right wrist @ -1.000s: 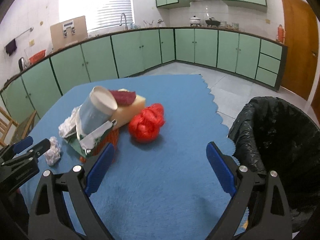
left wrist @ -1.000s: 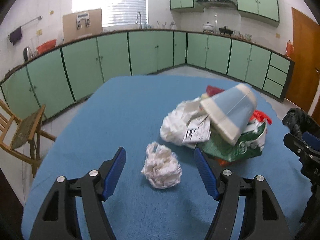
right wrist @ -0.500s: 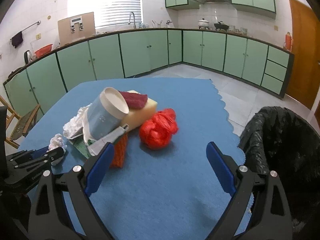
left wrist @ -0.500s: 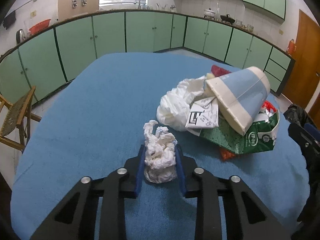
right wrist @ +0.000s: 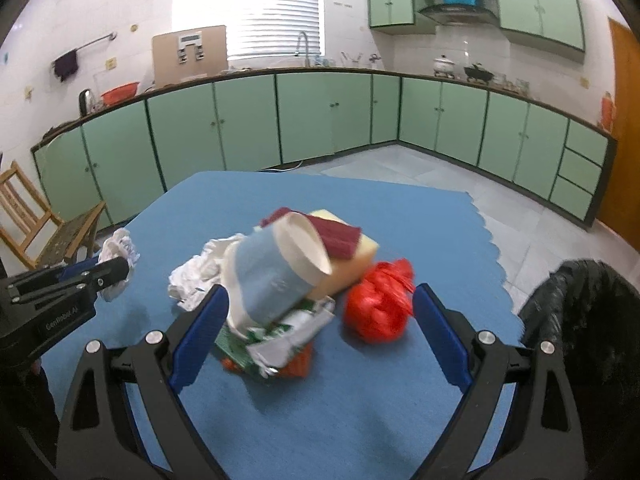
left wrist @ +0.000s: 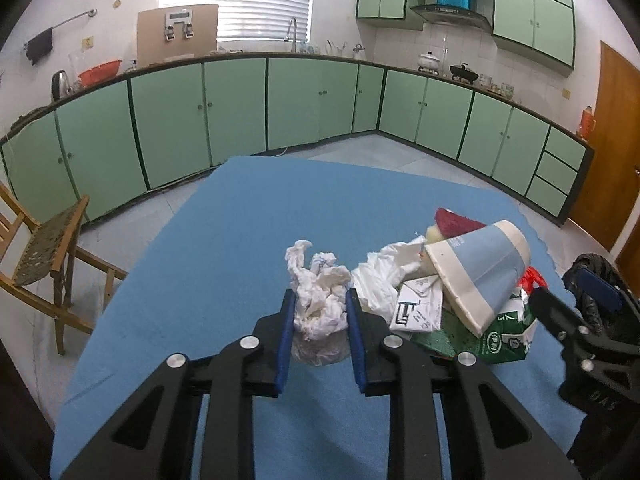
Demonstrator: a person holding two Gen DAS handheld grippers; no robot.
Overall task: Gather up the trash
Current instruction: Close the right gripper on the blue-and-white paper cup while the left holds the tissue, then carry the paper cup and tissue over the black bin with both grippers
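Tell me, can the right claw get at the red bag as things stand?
Probably yes. The right claw is open and empty, and the red bag lies just ahead between its fingers, with nothing on top.

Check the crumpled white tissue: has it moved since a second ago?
Yes. The crumpled white tissue, pinched in the left gripper, now hangs above the blue tablecloth and sits closer to the trash pile.

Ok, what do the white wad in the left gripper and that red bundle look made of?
White wad: soft tissue paper, matte, crumpled into folds that squash between the pads. Red bundle: probably thin plastic bag or netting, glossy and bunched; blur leaves it open.
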